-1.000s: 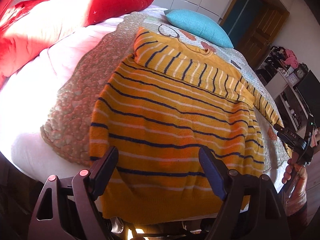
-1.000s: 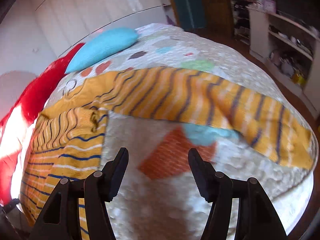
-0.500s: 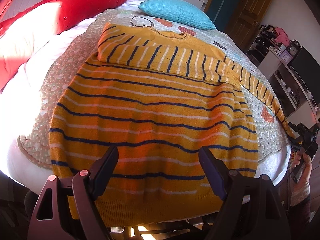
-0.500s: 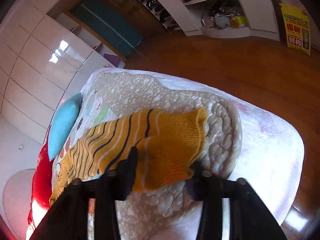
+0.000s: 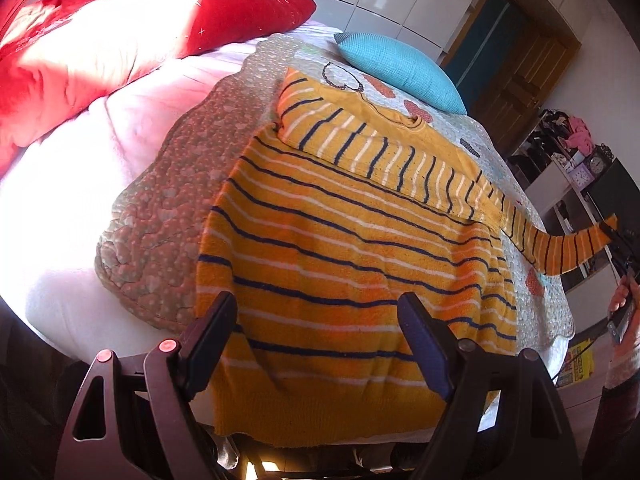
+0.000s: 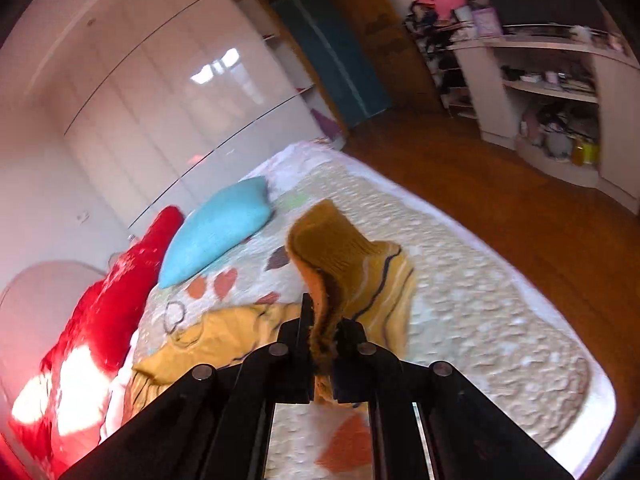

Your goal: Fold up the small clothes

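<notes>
A bedroom: a bed [image 5: 68, 216] under a quilted cover [image 5: 168, 200], white wardrobes behind it, a wooden floor [image 6: 520, 208] and shelves to the right. From the left, a red pillow [image 5: 100, 52] lies at the bed's far left corner and a blue pillow [image 5: 400, 68] at the far edge. The striped yellow sweater [image 5: 340, 248] lies flat across the middle, its hem hanging over the near edge, with one sleeve folded across the chest.

The left gripper [image 5: 316, 340] hangs just above the hem, its fingers spread apart and holding nothing. The right gripper [image 6: 324, 344] is clamped on the cuff of the other sleeve [image 5: 560, 248], which is raised off the bed's right edge.

The step looks to be folding this sleeve across. It would go best carried low and leftward over the chest, laid parallel to the first sleeve, with the left gripper pinning the body so it does not drag. The right edge is close, so slack cloth could slip to the floor. There is open room above the sweater.
</notes>
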